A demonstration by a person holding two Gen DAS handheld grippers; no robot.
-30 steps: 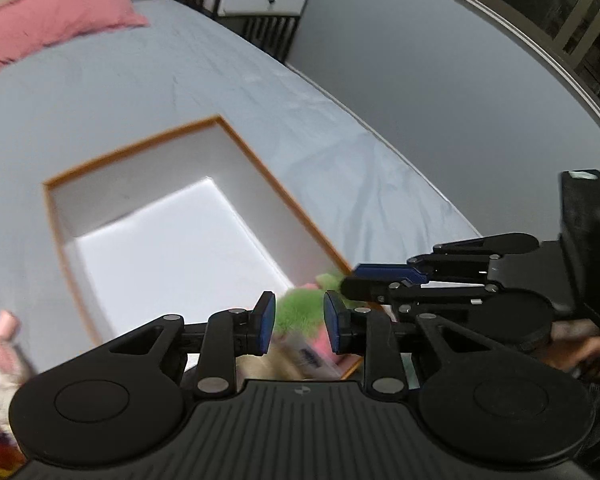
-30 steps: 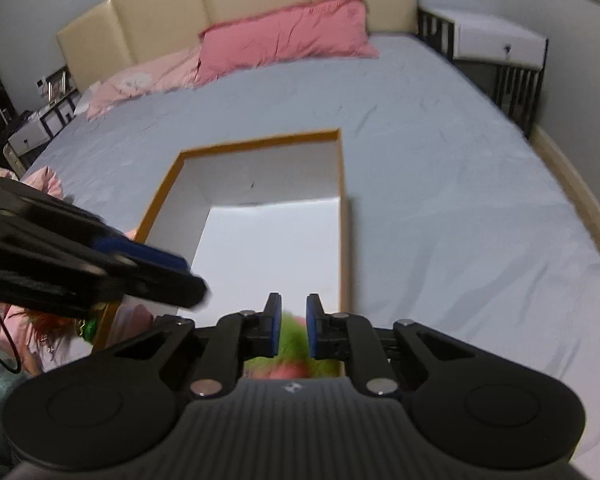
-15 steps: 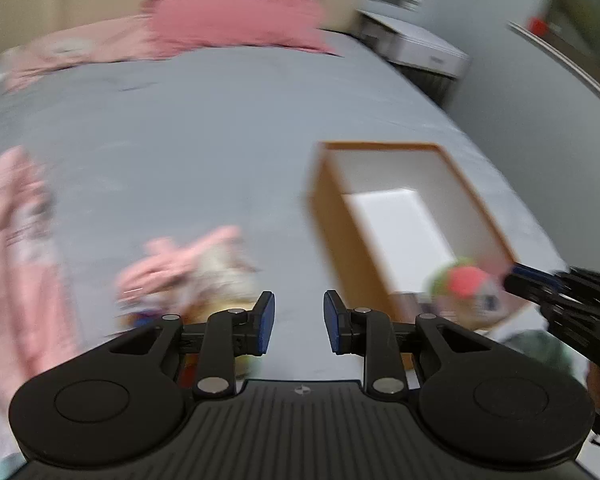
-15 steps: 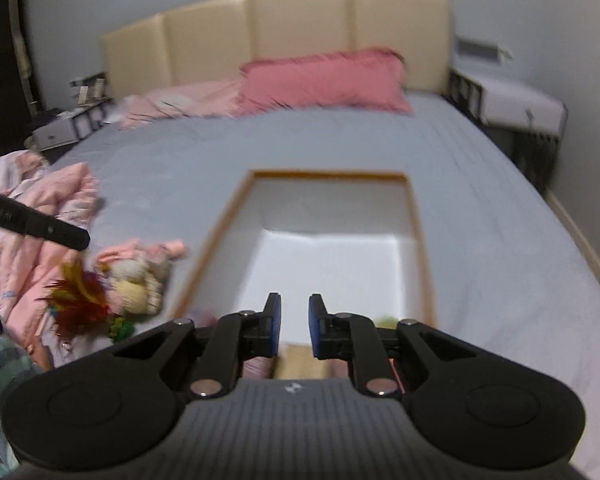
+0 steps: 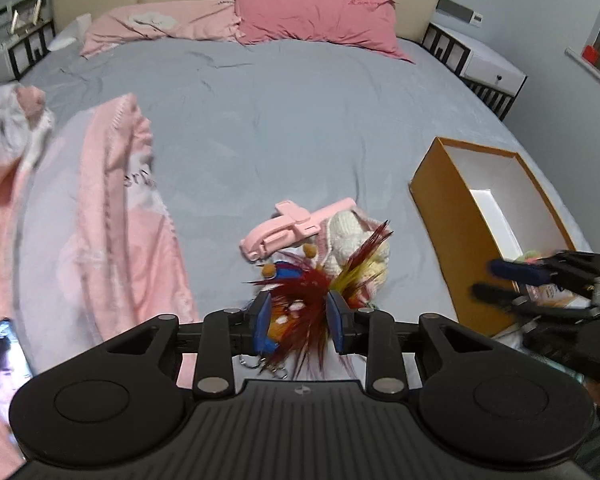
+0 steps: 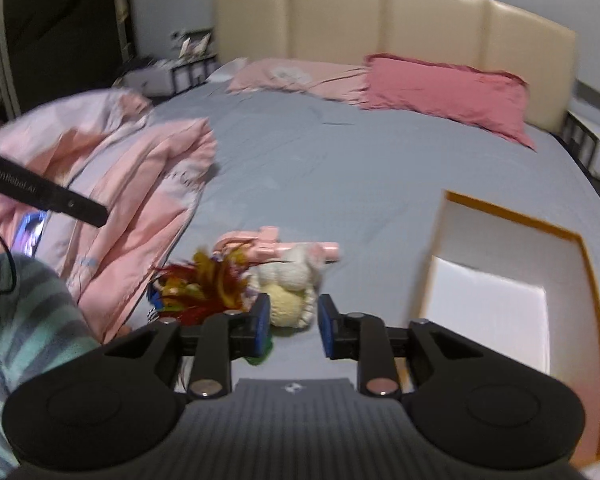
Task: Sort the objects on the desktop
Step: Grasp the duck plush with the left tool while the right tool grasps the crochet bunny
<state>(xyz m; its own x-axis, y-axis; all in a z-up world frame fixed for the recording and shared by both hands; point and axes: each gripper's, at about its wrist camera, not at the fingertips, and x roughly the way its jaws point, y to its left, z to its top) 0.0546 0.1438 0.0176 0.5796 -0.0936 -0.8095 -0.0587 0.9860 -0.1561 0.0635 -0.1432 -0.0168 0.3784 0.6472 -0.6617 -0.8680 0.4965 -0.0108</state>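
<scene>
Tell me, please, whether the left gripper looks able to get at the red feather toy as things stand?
Probably yes. The left gripper is opening with the red feather toy right ahead of its pads, the feathers showing between them but not pressed. Nothing lies in front; the knitted plush and pink clip sit behind.

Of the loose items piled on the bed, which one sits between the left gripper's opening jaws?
The red and yellow feather toy. The left gripper frames it, while the pink plastic holder and cream knitted plush lie farther off.
</scene>
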